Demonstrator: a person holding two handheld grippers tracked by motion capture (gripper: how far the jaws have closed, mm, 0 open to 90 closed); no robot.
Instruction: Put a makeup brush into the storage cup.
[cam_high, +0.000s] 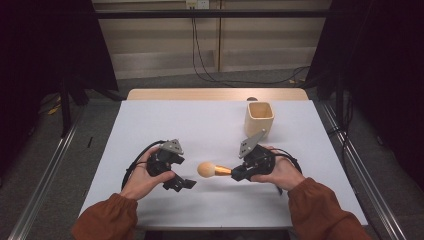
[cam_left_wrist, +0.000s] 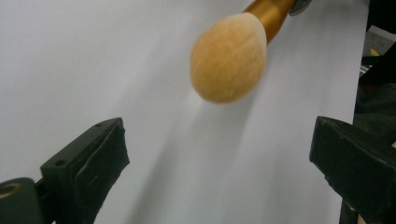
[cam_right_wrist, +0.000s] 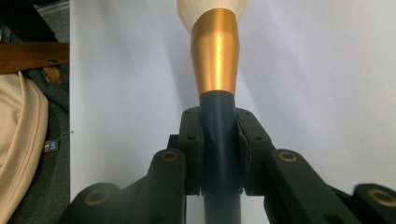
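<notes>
The makeup brush (cam_high: 212, 170) hangs just above the counter (cam_high: 165, 120), near its front edge and between the two hands, with its fluffy head pointing toward the person's left. The right claw (cam_right_wrist: 218, 135) is pinching the dark handle just behind the gold collar, jaws pressed flat on either side of it. The brush looks light and easy to carry; the handle and collar are stiff and smooth, so a squeeze on the handle is the sound place to hold it, though a round glossy shaft may twist or slip if the pinch loosens. The head is soft bristle that would squash and splay, so it is no place to grip.

The left claw (cam_high: 181, 183) sits just beside the brush head with its jaws spread wide and nothing between them; in the left gripper view the fuzzy head (cam_left_wrist: 229, 57) floats ahead of and above the open jaws, apart from both. The right hand (cam_high: 280, 172) holds its tool roughly level, aimed leftward across the body. The left hand (cam_high: 142, 177) lies low over the counter, angled toward the brush. A wooden cup (cam_high: 259, 118) stands upright well behind the right hand
</notes>
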